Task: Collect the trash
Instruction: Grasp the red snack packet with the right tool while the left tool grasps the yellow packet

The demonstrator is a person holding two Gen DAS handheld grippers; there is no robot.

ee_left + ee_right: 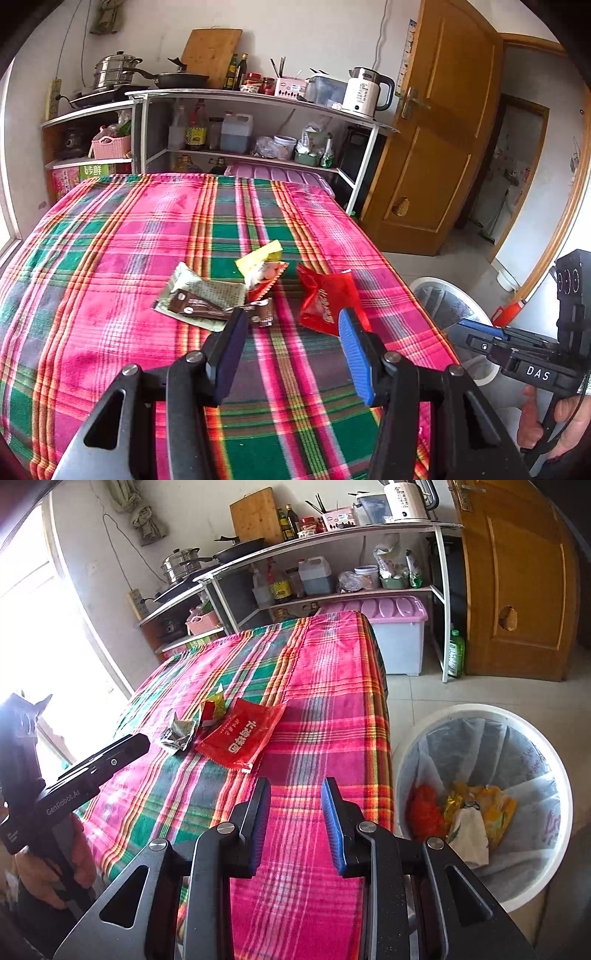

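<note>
Several wrappers lie together mid-table: a red wrapper (325,301) (240,734), a yellow one (260,254), a small red-and-white one (264,277) and a grey-green packet (199,293) with a brown wrapper on it. My left gripper (291,332) hovers open just short of them, nothing between its fingers. My right gripper (295,805) is open and empty too, low over the table's near right corner. Right of the table on the floor stands a white lined bin (476,710) (436,282) with red and yellow trash inside.
The plaid-covered table (110,258) drops off at its right edge toward the bin. Behind it stand a shelf unit (258,99) with pots, bottles and a kettle, a pink-lidded storage box (399,642) and a wooden door (436,147). A hand (554,424) holds the right gripper.
</note>
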